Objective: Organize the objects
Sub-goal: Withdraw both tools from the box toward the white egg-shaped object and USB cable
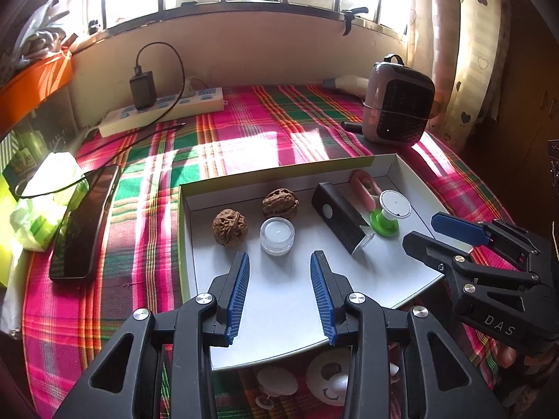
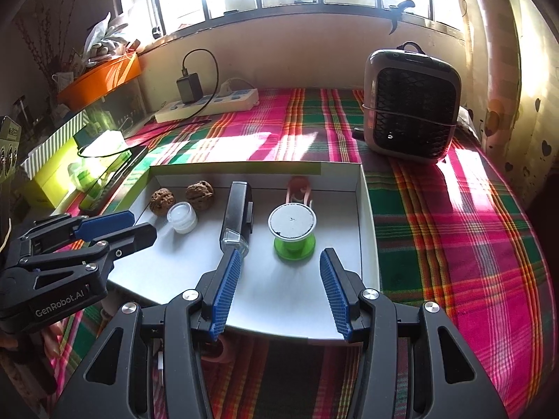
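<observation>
1. Two walnuts (image 1: pixel 230 227) and a small clear jar (image 1: pixel 277 236) sit at the left of the white box (image 1: pixel 394 279), already sorted in
2. Mid-box lie the black bike light (image 1: pixel 340 218), the green spool (image 1: pixel 386 213) and a pink clip (image 1: pixel 363 186)
3. Left gripper (image 1: pixel 279 293) and right gripper (image 2: pixel 279 286) hover over the near edge, jaws apart, empty
4. White round pieces (image 1: pixel 328 380) lie loose on the plaid cloth (image 1: pixel 157 279) before the box, seemingly left to gather

A plaid-covered counter (image 1: pixel 265 132) carried a shallow white box (image 1: pixel 401 279). A power strip (image 1: pixel 164 111), phone (image 1: pixel 84 223) and small heater (image 1: pixel 398 104) also lay on it.
</observation>
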The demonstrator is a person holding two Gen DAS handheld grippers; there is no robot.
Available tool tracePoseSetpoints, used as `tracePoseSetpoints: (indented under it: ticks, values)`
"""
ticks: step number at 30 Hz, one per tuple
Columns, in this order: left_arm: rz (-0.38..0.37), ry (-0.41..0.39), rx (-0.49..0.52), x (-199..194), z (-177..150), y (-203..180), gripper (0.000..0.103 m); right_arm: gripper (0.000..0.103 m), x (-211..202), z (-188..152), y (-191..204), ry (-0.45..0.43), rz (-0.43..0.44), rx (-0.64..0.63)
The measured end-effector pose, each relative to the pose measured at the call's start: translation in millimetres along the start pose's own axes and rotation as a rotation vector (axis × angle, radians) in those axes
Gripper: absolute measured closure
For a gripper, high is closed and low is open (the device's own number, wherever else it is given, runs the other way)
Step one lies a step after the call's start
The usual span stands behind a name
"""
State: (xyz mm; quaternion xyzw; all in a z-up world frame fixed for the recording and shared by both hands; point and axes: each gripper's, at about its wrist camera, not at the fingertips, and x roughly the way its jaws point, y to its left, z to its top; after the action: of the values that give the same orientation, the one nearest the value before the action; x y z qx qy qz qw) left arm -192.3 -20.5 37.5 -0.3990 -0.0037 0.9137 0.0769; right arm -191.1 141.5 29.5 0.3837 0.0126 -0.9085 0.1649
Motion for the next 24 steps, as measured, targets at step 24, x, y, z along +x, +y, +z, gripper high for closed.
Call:
tracePoseSetpoints:
  ticks: [24]
  values:
    - [0.014, -0.038, -0.091, -44.3, -45.4, 17.7, 0.068, 0.054, -36.6, -28.5, 8.1, -0.041, 0.019, -0.001]
